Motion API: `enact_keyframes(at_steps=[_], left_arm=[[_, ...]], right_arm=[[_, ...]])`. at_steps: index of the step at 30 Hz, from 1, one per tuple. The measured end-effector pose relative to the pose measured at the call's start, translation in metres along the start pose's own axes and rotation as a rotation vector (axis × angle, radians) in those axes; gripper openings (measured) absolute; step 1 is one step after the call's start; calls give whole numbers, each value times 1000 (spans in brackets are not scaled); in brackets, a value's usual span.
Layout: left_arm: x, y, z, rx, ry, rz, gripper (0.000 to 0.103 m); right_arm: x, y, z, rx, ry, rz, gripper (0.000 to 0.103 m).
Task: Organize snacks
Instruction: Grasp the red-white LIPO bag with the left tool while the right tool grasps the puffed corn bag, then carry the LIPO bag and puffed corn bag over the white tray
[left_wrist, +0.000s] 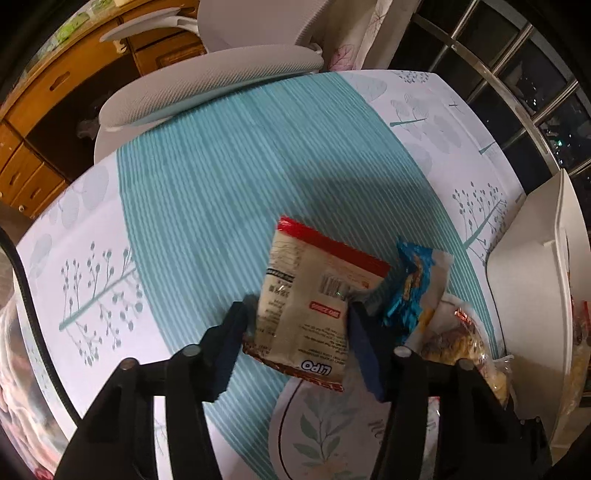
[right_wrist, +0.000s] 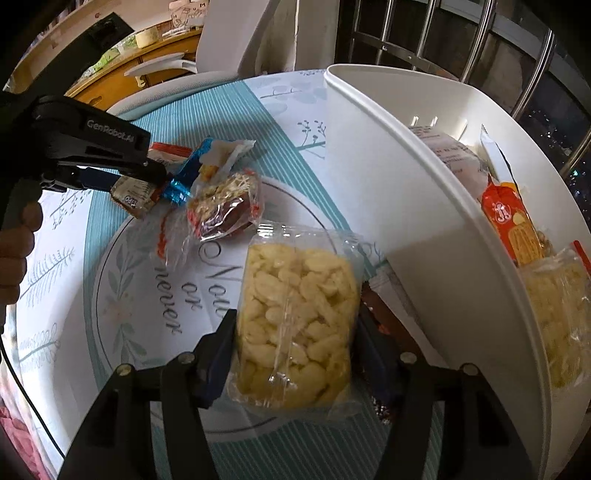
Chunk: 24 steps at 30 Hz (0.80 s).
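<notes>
step in hand: pick-up, both hands at once. landmark: the white bin (right_wrist: 417, 192).

the left gripper (left_wrist: 299, 317) has its fingers pinching the lipo packet (left_wrist: 314, 295) at both side edges; the packet appears clamped. it sits well apart from the bin, beyond the blue wrapper (left_wrist: 410, 288) and the clear-wrapped brown snack (right_wrist: 225, 206).

the right gripper (right_wrist: 295, 332) has its fingers against both sides of the bag of pale puffs (right_wrist: 295, 317), just beside the bin's near wall on the tablecloth (right_wrist: 122, 258). the grip looks made.

inside the bin: an orange packet (right_wrist: 509, 225), a white packet, another puff bag.

next move, as a judgement: lift each item clear of the wall, carry over the rim, release inside. the soft puff bag may sag or slip.
</notes>
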<state>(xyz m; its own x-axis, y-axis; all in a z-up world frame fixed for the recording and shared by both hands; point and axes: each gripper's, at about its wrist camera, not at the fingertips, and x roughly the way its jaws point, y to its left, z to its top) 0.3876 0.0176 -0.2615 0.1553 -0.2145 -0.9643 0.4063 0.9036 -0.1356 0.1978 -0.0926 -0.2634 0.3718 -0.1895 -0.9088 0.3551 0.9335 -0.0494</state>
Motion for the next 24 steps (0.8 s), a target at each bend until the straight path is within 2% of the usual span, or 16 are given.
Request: enact_keyframes(at_steps=[2, 15, 24], left_arm=[[-2, 2, -5, -7, 8, -1, 49], [-28, 34, -80, -112, 97, -40, 48], [-79, 33, -138, -136, 104, -70, 48]], right_arm=[[-1, 0, -1, -8, 20, 0, 61], [-41, 12, -27, -40, 99, 39, 61], [-97, 24, -41, -69, 72, 77, 61]])
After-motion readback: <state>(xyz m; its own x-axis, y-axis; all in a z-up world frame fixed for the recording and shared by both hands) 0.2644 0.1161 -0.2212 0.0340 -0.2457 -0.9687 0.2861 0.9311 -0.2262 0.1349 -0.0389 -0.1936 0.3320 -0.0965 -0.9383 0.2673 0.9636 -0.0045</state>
